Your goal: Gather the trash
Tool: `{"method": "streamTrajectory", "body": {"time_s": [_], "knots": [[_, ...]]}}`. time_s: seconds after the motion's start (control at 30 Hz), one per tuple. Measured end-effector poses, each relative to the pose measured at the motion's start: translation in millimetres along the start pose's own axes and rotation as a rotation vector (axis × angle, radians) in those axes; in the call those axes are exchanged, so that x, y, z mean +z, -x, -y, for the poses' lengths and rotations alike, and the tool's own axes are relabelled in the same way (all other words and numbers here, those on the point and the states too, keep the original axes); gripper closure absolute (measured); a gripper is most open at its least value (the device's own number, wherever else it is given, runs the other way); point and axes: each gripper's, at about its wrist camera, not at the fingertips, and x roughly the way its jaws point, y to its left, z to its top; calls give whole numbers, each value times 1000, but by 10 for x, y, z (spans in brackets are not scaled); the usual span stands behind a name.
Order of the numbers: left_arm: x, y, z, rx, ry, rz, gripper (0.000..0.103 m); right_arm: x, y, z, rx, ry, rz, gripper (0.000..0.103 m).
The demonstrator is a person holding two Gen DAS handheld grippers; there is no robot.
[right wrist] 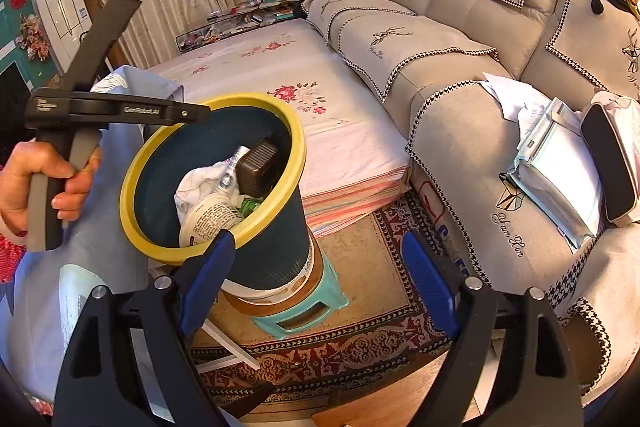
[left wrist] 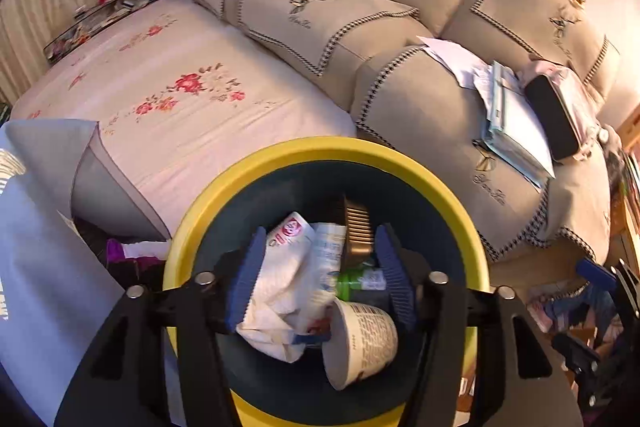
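Observation:
My left gripper (left wrist: 320, 279) hangs open over a dark bin with a yellow rim (left wrist: 440, 179). Below and between its blue fingers (left wrist: 394, 275) lies trash in the bin: a crumpled white wrapper (left wrist: 288, 291) against the left pad, a paper cup (left wrist: 360, 343), a green bottle (left wrist: 356, 281) and a brown ribbed box (left wrist: 358, 231). In the right wrist view the same bin (right wrist: 276, 251) stands tilted on a teal stool (right wrist: 296, 311), with the cup (right wrist: 208, 219) and box (right wrist: 258, 167) inside. My right gripper (right wrist: 318, 279) stands open and empty in front of the bin. A hand (right wrist: 40, 187) holds the left gripper's handle.
A beige sofa (right wrist: 460, 131) at the right carries papers (right wrist: 556, 163) and a black pouch (right wrist: 608, 163). A floral-sheeted mattress (right wrist: 300, 99) lies behind the bin, blue cloth (right wrist: 80, 247) to its left. A patterned rug (right wrist: 360, 347) covers the floor.

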Motion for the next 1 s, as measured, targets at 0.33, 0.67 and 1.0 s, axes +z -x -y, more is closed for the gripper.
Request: {"method": "streamTrajectory", "body": {"time_s": [0.33, 0.67, 1.0], "knots": [[-475, 1296, -323, 141, 91, 266, 5, 5, 255, -445, 76, 58, 37, 18], [-2056, 3100, -833, 394, 317, 465, 5, -57, 879, -1461, 182, 201, 173, 7], [-3617, 4153, -903, 792, 498, 493, 5, -185, 1483, -2058, 226, 251, 256, 7]]}}
